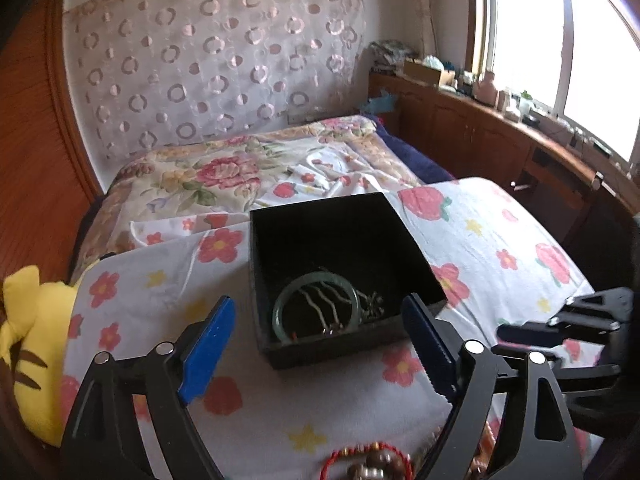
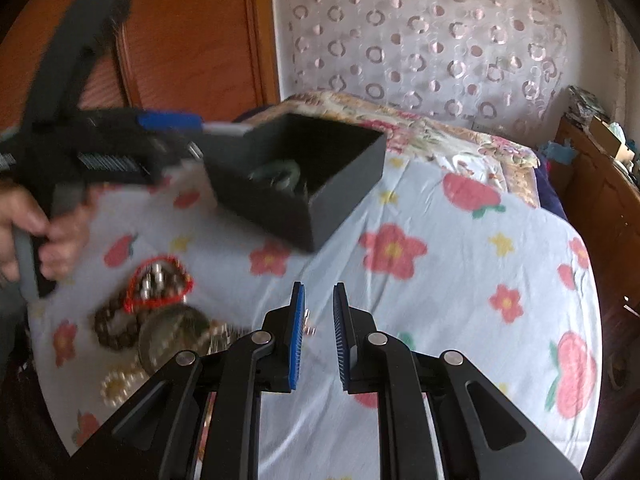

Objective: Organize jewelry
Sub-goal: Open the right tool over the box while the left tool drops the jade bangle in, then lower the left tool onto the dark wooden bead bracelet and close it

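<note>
Bed covered by a white cotton sheet printed with red flowers and strawberries (image 1: pixel 492 240); a folded floral quilt (image 1: pixel 208 176) lies at its far end, against a wall hung with sheer curtain patterned in pink rings (image 1: pixel 216 52). Wooden cabinet run (image 1: pixel 472 128) under the window, top cluttered with small items. Yellow plush toy (image 1: pixel 28 344) at the sheet's left edge.

Open square black box (image 1: pixel 344 240) sits on the sheet, roughly mid-bed. Inside, near corner: a translucent green jade bangle (image 1: pixel 316 308) lying flat, a wavy silver hairpin (image 1: pixel 324 308) seen through its ring, and a dark tangled chain piece (image 1: pixel 372 304) just beside the bangle.

Left gripper (image 1: pixel 320 344): blue-padded fingers wide apart, nothing between them, framing the near side of the box; contact with the box not determinable. In the right wrist view it appears blurred, a hand (image 2: pixel 44 232) on its handle.

Right gripper (image 2: pixel 319 334): fingers nearly together, a narrow gap between the pads, nothing seen in the gap. It hangs above the sheet, well apart from the box.

Loose jewelry on the sheet near the person, outside the box: red cord bracelet (image 2: pixel 160 284), dark brown wooden bead bracelet (image 2: pixel 112 328), round clear bangle (image 2: pixel 172 336), cream pearl strand (image 2: pixel 120 384). Details blurred.
</note>
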Available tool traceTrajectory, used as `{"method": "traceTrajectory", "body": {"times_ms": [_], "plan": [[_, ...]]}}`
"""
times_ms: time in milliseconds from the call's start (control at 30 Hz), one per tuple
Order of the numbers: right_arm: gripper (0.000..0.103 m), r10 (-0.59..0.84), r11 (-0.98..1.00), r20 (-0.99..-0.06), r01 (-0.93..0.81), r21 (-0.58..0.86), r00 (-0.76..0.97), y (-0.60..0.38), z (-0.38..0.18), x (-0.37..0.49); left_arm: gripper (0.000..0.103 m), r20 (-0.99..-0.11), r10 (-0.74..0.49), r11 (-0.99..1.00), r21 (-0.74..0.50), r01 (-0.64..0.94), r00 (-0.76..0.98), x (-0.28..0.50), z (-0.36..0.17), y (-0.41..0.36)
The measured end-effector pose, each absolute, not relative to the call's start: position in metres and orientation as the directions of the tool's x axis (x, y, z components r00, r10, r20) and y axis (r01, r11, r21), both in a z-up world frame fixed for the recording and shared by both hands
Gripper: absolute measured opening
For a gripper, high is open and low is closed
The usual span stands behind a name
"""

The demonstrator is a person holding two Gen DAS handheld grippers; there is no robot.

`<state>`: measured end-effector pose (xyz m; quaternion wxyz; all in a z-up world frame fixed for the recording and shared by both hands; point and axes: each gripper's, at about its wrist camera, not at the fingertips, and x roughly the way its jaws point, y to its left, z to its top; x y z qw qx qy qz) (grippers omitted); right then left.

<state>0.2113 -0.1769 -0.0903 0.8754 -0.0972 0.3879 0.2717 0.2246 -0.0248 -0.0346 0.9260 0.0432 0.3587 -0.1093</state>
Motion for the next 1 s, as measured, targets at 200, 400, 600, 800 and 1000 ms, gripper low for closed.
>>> {"method": "traceTrajectory", "body": {"times_ms": [200,400,600,800,1000], "plan": [[0.029,0.394,0.825,-0.753,-0.564,0.037,0.527,-0.174,-0.105,0.206,0.092,-0.635,-0.177,0.977,-0.019,0.214,0.752,0.187,-0.034,-0.008],[0.029,0.374,0.817,-0.770,-0.576,0.010,0.517,-0.165,-0.112,0.209,0.092,-0.630,-0.179,0.980,-0.048,0.192,0.756,0.153,-0.046,0.008],[0.029,0.340,0.808,-0.780,-0.588,-0.044,0.525,-0.152,-0.115,0.210,0.092,-0.638,-0.170,0.980,-0.033,0.194,0.751,0.128,-0.058,0.013],[0.012,0.347,0.800,-0.782,-0.599,-0.041,0.518,-0.150,-0.112,0.204,0.092,-0.645,-0.191,0.978,-0.059,0.201,0.740,0.110,-0.064,0.014],[0.012,0.379,0.809,-0.745,-0.587,-0.021,0.549,-0.163,-0.102,0.178,0.092,-0.662,-0.192,0.978,-0.068,0.197,0.724,0.096,-0.073,0.014]]}}
